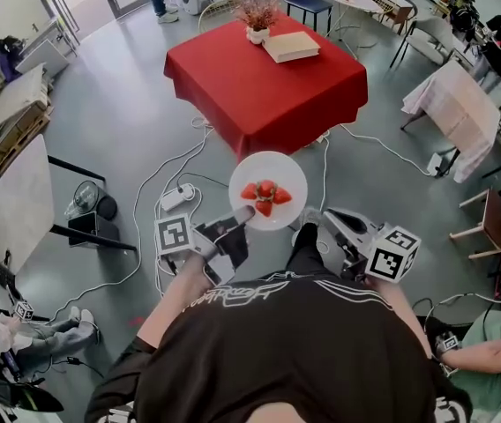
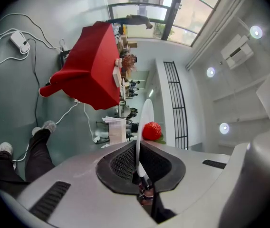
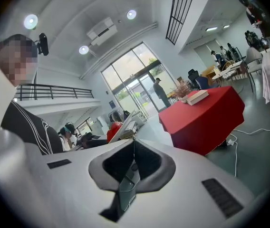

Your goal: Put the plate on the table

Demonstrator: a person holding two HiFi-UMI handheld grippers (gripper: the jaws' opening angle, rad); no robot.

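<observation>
Left tongs: closed on the near left rim of the plate.
Right tongs: closed on nothing, near the plate's right side.
Plate: held level in the air over grey floor, short of the table, with strawberries on it.
Floor: cables trail below.
Table: red cloth open on the near side; book and flower pot at the far edge.
Hard to see: the right tongs' tips from above.
</observation>
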